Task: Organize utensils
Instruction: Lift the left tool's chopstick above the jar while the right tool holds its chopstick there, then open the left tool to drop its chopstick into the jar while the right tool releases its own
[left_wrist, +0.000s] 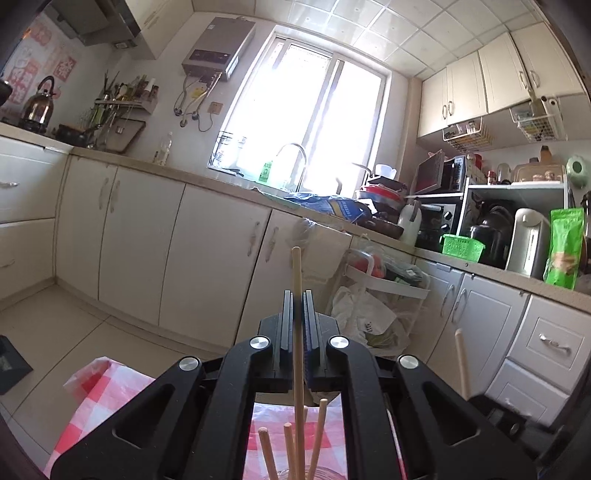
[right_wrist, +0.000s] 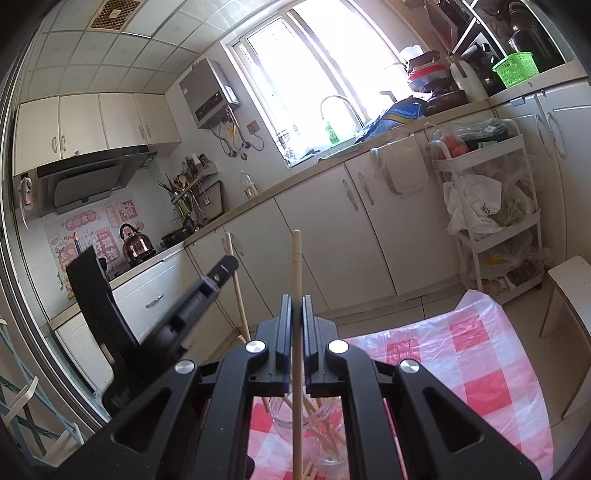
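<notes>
My left gripper (left_wrist: 297, 295) is shut on a wooden chopstick (left_wrist: 296, 269) that stands upright between its pads. Under it, several chopsticks (left_wrist: 266, 450) stick up from a jar on the red-and-white checked tablecloth (left_wrist: 92, 387). My right gripper (right_wrist: 296, 299) is likewise shut on an upright chopstick (right_wrist: 296, 258), just above the glass jar (right_wrist: 325, 432) holding several chopsticks. In the right wrist view the left gripper (right_wrist: 231, 260) shows at the left with its chopstick (right_wrist: 236, 291). The right gripper's chopstick (left_wrist: 461, 362) appears at the right of the left wrist view.
A white rolling cart (right_wrist: 491, 236) stuffed with bags stands against the cream cabinets (right_wrist: 332, 236). A white stool or side table (right_wrist: 569, 280) sits beside the tablecloth's right edge. A black object (left_wrist: 11, 365) lies on the tiled floor at the left.
</notes>
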